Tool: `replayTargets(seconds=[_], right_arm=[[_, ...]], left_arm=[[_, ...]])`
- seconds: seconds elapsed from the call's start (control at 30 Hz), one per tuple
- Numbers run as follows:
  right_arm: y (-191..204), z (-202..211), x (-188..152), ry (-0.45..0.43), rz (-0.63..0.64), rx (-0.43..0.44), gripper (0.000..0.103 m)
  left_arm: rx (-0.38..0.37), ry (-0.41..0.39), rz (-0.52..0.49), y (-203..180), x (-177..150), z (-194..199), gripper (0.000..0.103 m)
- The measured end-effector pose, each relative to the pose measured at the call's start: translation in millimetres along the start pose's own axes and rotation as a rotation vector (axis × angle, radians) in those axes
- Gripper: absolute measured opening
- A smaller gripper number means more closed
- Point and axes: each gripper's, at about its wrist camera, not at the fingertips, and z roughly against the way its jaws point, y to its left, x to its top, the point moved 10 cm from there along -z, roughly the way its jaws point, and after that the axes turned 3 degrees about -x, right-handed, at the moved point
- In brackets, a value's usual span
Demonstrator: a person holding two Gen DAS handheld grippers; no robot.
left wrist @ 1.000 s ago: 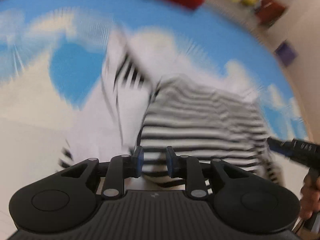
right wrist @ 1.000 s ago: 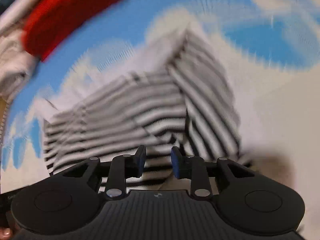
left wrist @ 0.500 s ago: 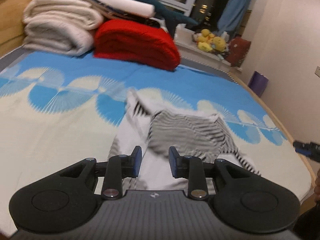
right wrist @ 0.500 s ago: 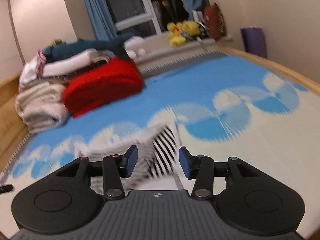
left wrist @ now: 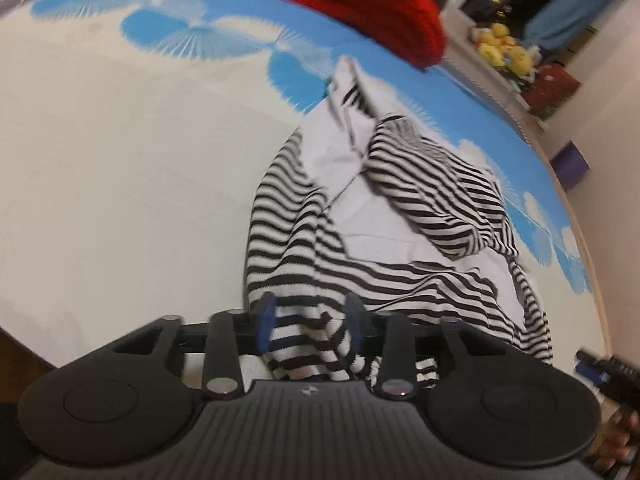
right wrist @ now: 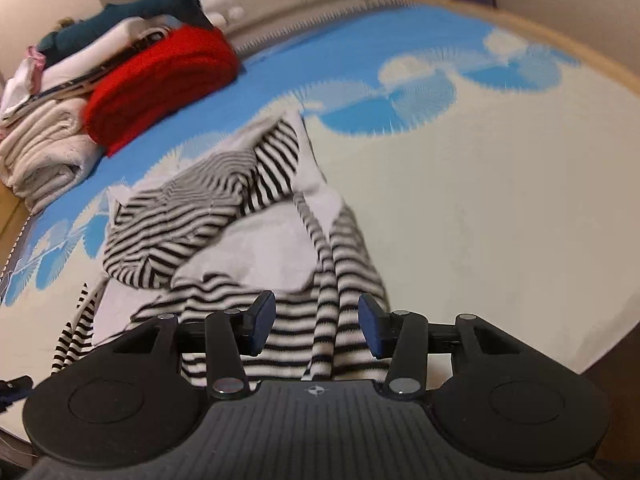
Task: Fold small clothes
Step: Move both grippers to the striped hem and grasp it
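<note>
A black-and-white striped garment (left wrist: 400, 216) with plain white panels lies rumpled on the blue and cream bed cover (left wrist: 120, 168). Its near striped edge bunches between the fingers of my left gripper (left wrist: 311, 320), whose jaws are opening; the pads do not clearly press on it. In the right wrist view the same garment (right wrist: 248, 240) runs down to my right gripper (right wrist: 317, 328). That gripper stands open, with a striped fold lying loose between its fingers. The right gripper (left wrist: 604, 372) and a hand (left wrist: 624, 436) also show at the left view's right edge.
A folded red blanket (right wrist: 160, 80) and a stack of pale folded linen (right wrist: 40, 152) sit at the bed's far end. Yellow plush toys (left wrist: 504, 48) and a purple box (left wrist: 570, 164) stand beyond. The wooden bed edge (right wrist: 580, 52) curves along the right.
Both grippers have drawn back to the garment's near edge after a blurred sweep and a brief lift. Their jaws stand wider than a second ago. The garment now lies stretched toward me.
</note>
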Motion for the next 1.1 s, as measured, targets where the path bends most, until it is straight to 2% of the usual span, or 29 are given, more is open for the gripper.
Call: replayTargets(seconds=[0.07, 0.1, 0.2, 0.37, 0.5, 0.63, 0.67, 0.7, 0.73, 0.77, 0.8, 0.83, 0.9, 1.0, 1.1], right_arm=[[-3, -9, -8, 0.034, -0.018, -0.019, 0.049], [-4, -13, -13, 0.052, -0.025, -0.029, 0.051], [-7, -28, -26, 0.103, -0.026, -0.057, 0.052], [-13, -50, -45, 0.178, -0.022, -0.101, 0.053], [-17, -54, -52, 0.192, -0.018, -0.132, 0.053], [-19, -55, -57, 0.2, -0.024, -0.132, 0.053], [-20, -54, -58, 0.202, -0.024, -0.135, 0.053], [-21, -54, -59, 0.204, -0.025, -0.135, 0.053], [-21, -54, -59, 0.204, -0.029, -0.133, 0.051], [-22, -54, -60, 0.202, -0.033, -0.13, 0.046], [-21, -53, -59, 0.198, -0.036, -0.121, 0.029], [-19, -52, -59, 0.196, -0.039, -0.098, 0.011], [-16, -44, -53, 0.163, -0.045, -0.07, 0.007], [-13, -17, -35, 0.075, -0.081, -0.024, 0.006], [-19, 3, -33, 0.071, -0.085, -0.033, 0.006]], left_arm=[[-0.004, 0.034, 0.048, 8, -3, -16, 0.067], [0.001, 0.055, 0.071, 11, -6, -24, 0.07], [0.012, 0.102, 0.127, 19, -15, -40, 0.07], [-0.002, 0.105, 0.192, 20, -21, -53, 0.07], [0.011, 0.119, 0.164, 17, -31, -61, 0.07], [0.025, 0.091, 0.115, 12, -33, -64, 0.068], [0.031, 0.087, 0.099, 11, -33, -64, 0.061], [0.036, 0.088, 0.077, 10, -34, -65, 0.043], [0.036, 0.091, 0.056, 8, -35, -64, 0.03], [0.031, 0.09, 0.039, 6, -35, -62, 0.012], [0.028, 0.083, 0.022, 4, -33, -59, 0.007], [0.031, 0.068, 0.0, 2, -31, -54, 0.006], [0.031, 0.052, -0.016, -1, -27, -41, 0.006], [0.011, 0.042, -0.008, -3, -23, -19, 0.006], [-0.008, 0.078, -0.013, -4, -32, -11, 0.007]])
